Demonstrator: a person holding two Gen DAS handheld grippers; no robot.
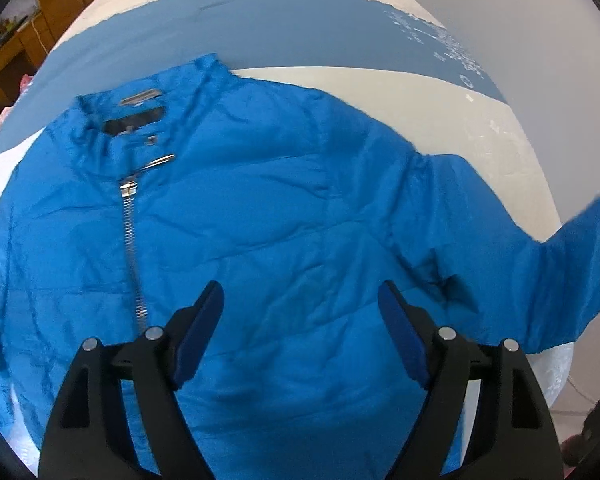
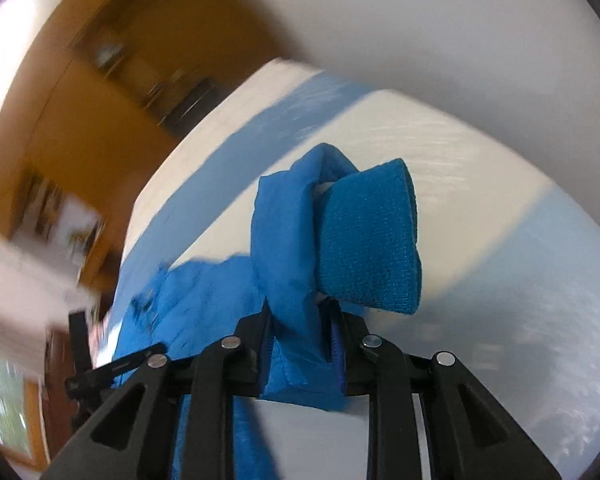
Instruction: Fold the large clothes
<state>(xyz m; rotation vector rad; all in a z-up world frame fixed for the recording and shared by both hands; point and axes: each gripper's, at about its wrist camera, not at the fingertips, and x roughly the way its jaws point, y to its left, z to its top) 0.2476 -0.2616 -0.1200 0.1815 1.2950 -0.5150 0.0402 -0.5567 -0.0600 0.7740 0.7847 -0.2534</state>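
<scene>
1. the left tongs (image 1: 300, 300) hang over the blue jacket (image 1: 240, 220) with their blue-padded fingers (image 1: 202, 332) spread wide apart and nothing between them; they are released.
2. the jacket lies flat on the white and blue bed cover (image 1: 340, 40), spreading ahead of and beneath the left tongs, its front facing up.
3. its collar (image 1: 140, 104) is ahead and to the left of the left tongs, and the silver zipper (image 1: 130, 232) runs from below the collar back toward the left finger.
4. one sleeve (image 1: 520, 248) stretches off to the right of the left tongs and rises at its far end near the frame's edge.
5. the right tongs (image 2: 300, 332) are clenched on the end of the sleeve (image 2: 288, 248); the fabric passes up between the two closed-in fingers.
6. the ribbed knit cuff (image 2: 368, 240) sticks out just ahead of and above the right tongs' tips, folded over to the right.
7. the jacket's cloth is bright blue, shiny and creased, with a dark label inside the collar; the cuff is a slightly darker, textured knit.
8. the right wrist view is blurred, with wooden furniture (image 2: 100, 120) to the left.
</scene>
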